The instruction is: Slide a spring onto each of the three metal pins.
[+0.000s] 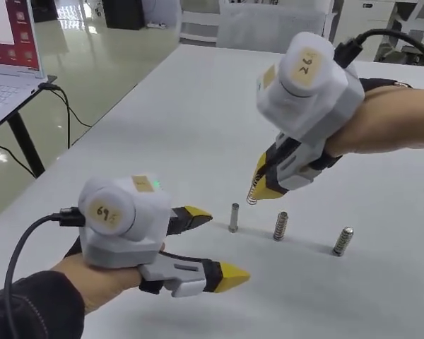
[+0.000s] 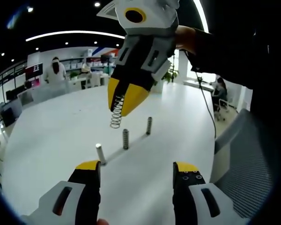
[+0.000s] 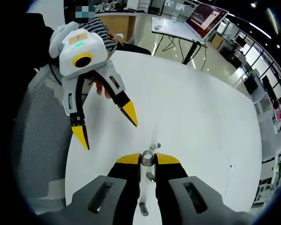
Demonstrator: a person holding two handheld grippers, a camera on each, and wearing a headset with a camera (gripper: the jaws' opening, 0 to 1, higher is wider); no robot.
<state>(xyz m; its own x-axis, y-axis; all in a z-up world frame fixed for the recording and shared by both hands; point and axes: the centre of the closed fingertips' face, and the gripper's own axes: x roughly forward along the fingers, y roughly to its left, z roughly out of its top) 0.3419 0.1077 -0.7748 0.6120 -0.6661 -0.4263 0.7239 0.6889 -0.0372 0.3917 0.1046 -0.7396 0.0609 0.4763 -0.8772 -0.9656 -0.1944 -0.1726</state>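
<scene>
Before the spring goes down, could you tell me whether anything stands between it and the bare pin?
Nothing visible does. The spring, held by the right gripper, hangs above and beside the bare pin with open air between; the open left gripper sits aside, clear of it.

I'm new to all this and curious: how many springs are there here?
3. One spring hangs from the right claw; a second spring stands beside the bare pin, and a third spring farther right. None seem hidden.
</scene>
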